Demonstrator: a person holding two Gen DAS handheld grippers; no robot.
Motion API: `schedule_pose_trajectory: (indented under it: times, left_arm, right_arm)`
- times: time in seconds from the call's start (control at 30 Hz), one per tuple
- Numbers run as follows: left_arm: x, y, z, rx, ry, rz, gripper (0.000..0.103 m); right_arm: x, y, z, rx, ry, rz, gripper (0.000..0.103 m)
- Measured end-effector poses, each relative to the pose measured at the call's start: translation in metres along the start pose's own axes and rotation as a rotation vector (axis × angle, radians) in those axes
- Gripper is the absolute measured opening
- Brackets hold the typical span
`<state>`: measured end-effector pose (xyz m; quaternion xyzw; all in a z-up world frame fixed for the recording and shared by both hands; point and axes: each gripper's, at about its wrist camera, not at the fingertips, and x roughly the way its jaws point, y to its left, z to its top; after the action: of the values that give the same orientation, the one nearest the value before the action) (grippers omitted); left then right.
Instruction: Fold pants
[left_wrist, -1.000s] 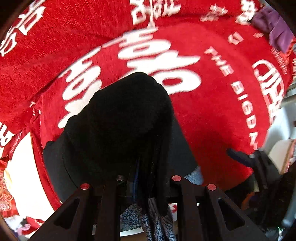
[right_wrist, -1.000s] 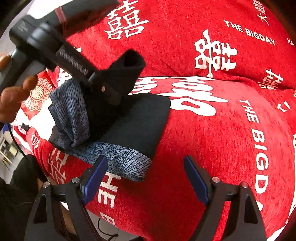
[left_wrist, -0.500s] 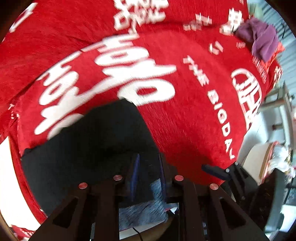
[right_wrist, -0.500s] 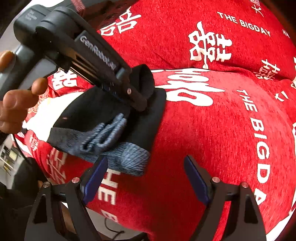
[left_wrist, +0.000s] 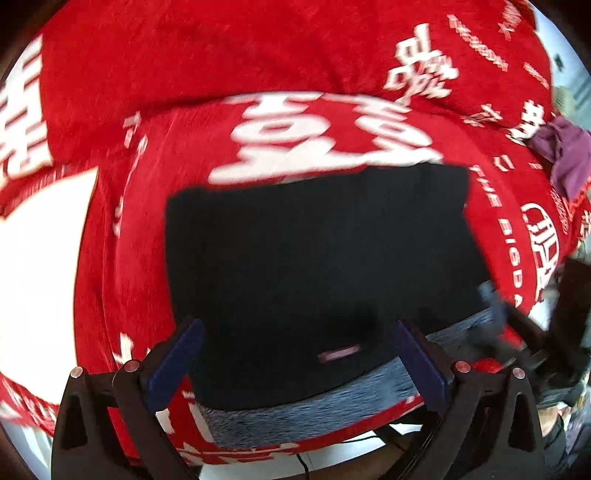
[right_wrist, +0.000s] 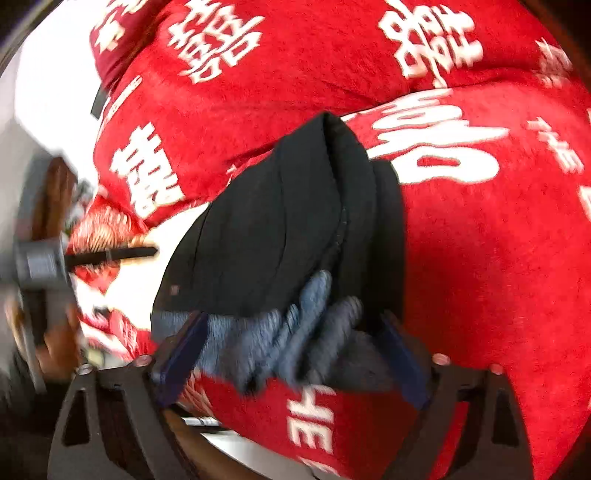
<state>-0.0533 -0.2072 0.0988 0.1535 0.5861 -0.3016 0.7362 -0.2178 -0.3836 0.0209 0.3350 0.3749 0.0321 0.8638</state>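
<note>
Black folded pants (left_wrist: 317, 258) motion-blurred, left claw (left_wrist: 295, 358) and right claw (right_wrist: 291, 350) both spread, empty

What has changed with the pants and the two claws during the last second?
The left claw brought the raised black layer down onto the pants and let go; its jaws are now open. The right claw, open throughout, moved in to the grey waistband, jaws on either side. The pants stayed on the red blanket.

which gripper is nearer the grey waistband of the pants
Right. The right gripper has its open fingers straddling the bunched grey waistband; the left gripper hangs open above the folded black pants.
</note>
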Motion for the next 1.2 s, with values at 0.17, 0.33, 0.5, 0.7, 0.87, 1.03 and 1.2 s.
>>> schedule_pose_trajectory:
  times: [0.17,0.33,0.5,0.7,0.87,1.03,1.2]
  left_arm:
    - [0.013,0.019,-0.01,-0.054,-0.004,0.006,0.102]
    - [-0.004,0.024,-0.006,-0.086,-0.046,-0.084,0.102]
    - [0.015,0.012,-0.002,-0.051,-0.015,-0.069,0.102]
    - [0.029,0.01,-0.006,-0.008,-0.033,0.005,0.102]
    - [0.024,0.013,-0.012,-0.022,-0.074,0.012,0.102]
    - [0.02,0.017,-0.026,-0.044,-0.108,0.003,0.102]
    - [0.016,0.046,-0.041,-0.116,-0.087,-0.101,0.102]
  right_arm:
    - [-0.001,0.037,0.008,-0.128,-0.047,-0.094,0.036]
    - [-0.009,0.046,0.016,-0.124,-0.021,-0.158,0.018]
    - [-0.019,0.012,0.019,-0.022,-0.082,-0.186,0.018]
    - [-0.01,-0.012,0.015,0.075,-0.038,-0.222,0.053]
    - [-0.048,0.051,0.036,-0.192,-0.214,-0.356,0.087]
    - [-0.007,0.107,0.079,-0.462,-0.162,-0.236,0.087]
    - [0.088,0.071,0.108,-0.361,0.097,-0.181,0.086]
